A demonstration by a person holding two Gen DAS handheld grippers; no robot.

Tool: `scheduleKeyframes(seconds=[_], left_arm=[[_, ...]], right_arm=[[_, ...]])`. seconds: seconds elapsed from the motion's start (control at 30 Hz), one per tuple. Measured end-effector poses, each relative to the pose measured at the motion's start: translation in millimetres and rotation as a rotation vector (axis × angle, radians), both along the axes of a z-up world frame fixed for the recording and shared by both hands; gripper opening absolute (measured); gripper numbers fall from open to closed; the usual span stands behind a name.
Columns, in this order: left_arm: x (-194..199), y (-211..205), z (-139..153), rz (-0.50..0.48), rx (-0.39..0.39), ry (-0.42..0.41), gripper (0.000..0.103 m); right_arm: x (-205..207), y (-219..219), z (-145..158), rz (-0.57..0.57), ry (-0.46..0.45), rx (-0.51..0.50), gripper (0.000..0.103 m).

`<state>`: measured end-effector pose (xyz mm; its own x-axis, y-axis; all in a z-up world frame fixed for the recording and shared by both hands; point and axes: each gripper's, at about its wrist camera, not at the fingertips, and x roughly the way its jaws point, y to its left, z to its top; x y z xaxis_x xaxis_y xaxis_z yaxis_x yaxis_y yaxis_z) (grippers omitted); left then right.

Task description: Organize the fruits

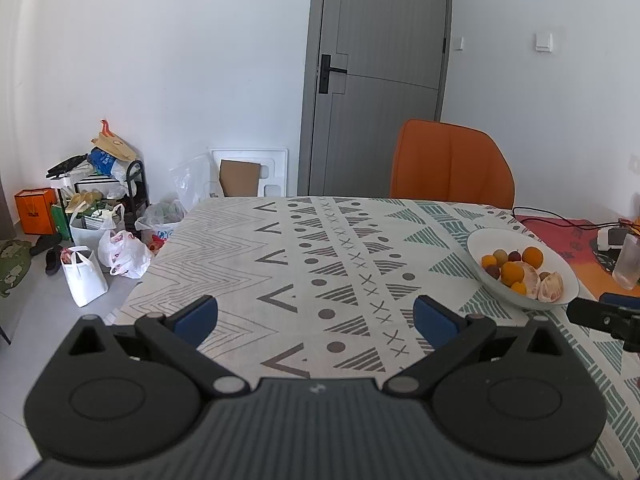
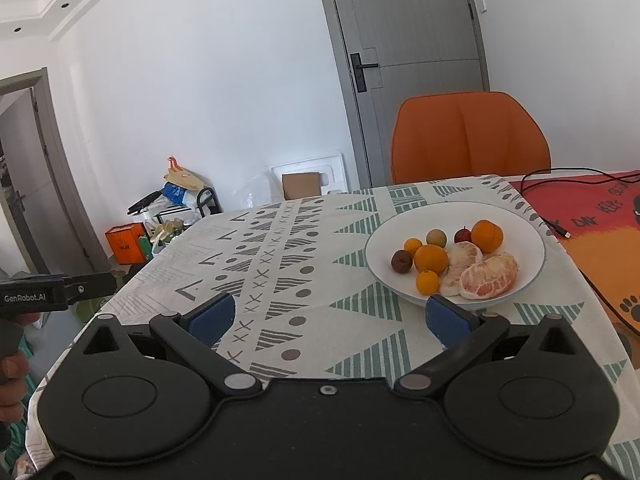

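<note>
- Left gripper [image 1: 316,318]: jaws released, wide apart, nothing between the blue pads [image 1: 197,317]. Hangs over the patterned tablecloth [image 1: 280,248].
- Right gripper [image 2: 329,318]: jaws released too, holding nothing. Its right pad [image 2: 447,322] sits just in front of the bowl's near rim; touching or not, cannot tell.
- Bowl [image 2: 516,228], white, at 2 o'clock in the left wrist view, at 1 o'clock in the right.
- In the bowl: three oranges, the largest [image 2: 487,235] at the far side, a smaller one [image 2: 430,259] mid-bowl, the smallest [image 2: 427,282] at the near edge.
- Two peeled citrus halves [image 2: 488,276] lie side by side, touching, at the bowl's near right.
- Dark round fruit [image 2: 401,261] at the bowl's left; red one [image 2: 462,235] and a pale green one [image 2: 435,237] at the back.
- Orange chair [image 2: 468,136] at 12 behind the table; grey door [image 2: 412,40] beyond.
- Red mat [image 2: 592,208] with a black cable [image 2: 560,172] right of the bowl.
- Bags [image 1: 100,240] on the floor at 9 o'clock.
</note>
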<state>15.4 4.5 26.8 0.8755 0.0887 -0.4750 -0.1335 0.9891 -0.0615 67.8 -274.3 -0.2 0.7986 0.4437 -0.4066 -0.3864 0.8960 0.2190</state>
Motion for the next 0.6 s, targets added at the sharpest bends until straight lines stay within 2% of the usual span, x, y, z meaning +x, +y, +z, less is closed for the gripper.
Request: scheduleKeyframes(seconds=[0.6], left_arm=[[0.4, 0.9, -5.5, 0.001, 0.003, 0.009, 0.103]], right_arm=[[-0.1, 1.4, -1.8, 0.004, 0.006, -0.004, 0.103]])
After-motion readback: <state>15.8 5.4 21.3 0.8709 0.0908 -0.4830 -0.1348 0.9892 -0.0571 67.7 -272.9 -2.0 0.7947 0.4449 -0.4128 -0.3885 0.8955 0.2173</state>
